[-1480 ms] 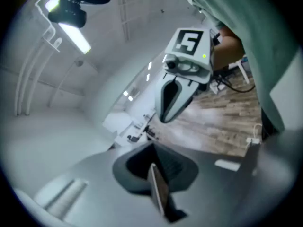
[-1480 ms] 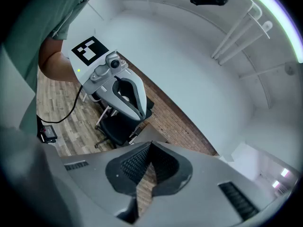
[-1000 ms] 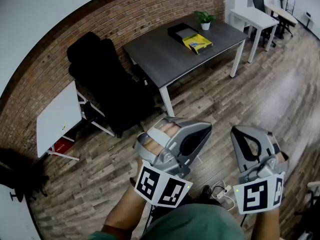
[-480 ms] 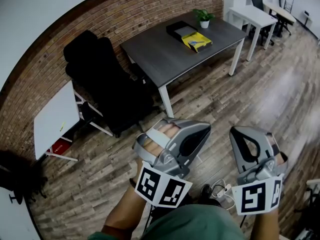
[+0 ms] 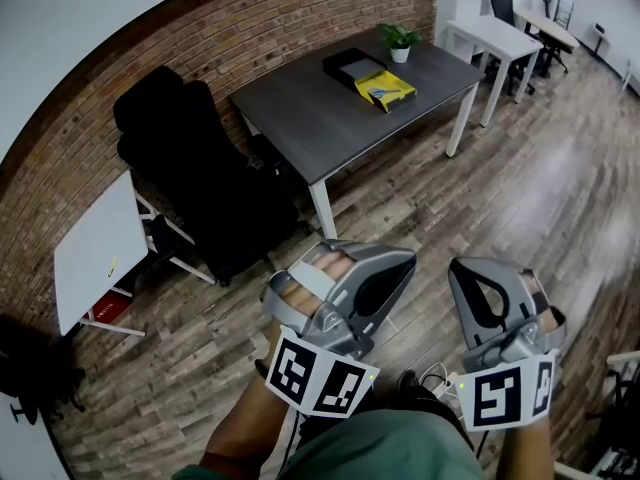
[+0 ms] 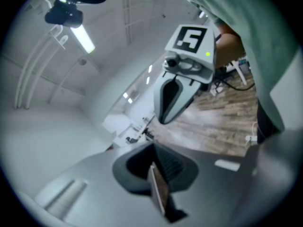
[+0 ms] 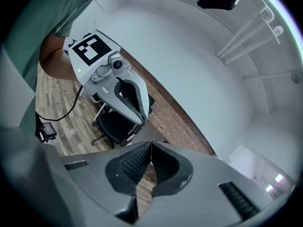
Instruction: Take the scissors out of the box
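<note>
Brick wall [image 5: 200,43] and wooden floor [image 5: 520,198] surround the dark desk [image 5: 320,118]. Left claw [image 6: 152,161] and right claw [image 7: 150,148] are both clenched, empty. Scissors [image 5: 381,92] lie on the yellow box [image 5: 392,82] on the desk, too small to tell their direction.

Scissors in yellow box, far from both grippers.

Yellow box [image 5: 401,84]: flat, shallow, lying turned at an angle, top open. Scissors [image 5: 380,93]: a small grey-blue shape lying flat inside it, too small to tell blades from handles. Both sit well apart from the fingers, far ahead of the left gripper [image 5: 398,265] and right gripper [image 5: 466,276], a little nearer the left one's line.
</note>
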Demonstrator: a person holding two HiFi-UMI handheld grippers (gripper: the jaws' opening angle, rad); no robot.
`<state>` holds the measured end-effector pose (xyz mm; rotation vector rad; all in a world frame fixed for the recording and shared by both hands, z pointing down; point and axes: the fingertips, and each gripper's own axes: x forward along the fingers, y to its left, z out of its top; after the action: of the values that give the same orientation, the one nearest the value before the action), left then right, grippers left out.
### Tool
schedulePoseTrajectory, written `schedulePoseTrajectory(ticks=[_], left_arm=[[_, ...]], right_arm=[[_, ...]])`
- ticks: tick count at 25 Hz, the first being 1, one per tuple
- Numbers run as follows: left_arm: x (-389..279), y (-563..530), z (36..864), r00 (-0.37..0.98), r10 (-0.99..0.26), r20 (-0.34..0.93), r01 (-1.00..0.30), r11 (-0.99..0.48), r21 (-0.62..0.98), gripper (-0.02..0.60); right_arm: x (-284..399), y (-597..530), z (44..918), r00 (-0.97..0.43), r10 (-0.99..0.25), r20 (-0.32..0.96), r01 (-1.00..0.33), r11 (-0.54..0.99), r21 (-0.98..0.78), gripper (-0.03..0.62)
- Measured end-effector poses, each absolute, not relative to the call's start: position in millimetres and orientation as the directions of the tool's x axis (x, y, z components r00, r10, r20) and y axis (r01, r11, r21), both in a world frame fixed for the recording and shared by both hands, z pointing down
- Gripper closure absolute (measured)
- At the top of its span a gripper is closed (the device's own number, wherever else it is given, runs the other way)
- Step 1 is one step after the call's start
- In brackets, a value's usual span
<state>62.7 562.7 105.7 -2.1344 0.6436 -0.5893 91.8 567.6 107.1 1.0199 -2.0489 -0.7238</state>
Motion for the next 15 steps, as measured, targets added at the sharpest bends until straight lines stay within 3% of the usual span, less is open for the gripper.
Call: schedulePoseTrajectory(ticks=[15], left_arm=[[80.2, 504.1, 118.3, 0.758, -0.611, 0.229, -0.209, -0.560, -0.802, 0.581]], right_arm=[[110.9, 503.6, 115.1, -0.432, -0.834, 0.342, -0.463, 0.531, 0.710, 0.586]])
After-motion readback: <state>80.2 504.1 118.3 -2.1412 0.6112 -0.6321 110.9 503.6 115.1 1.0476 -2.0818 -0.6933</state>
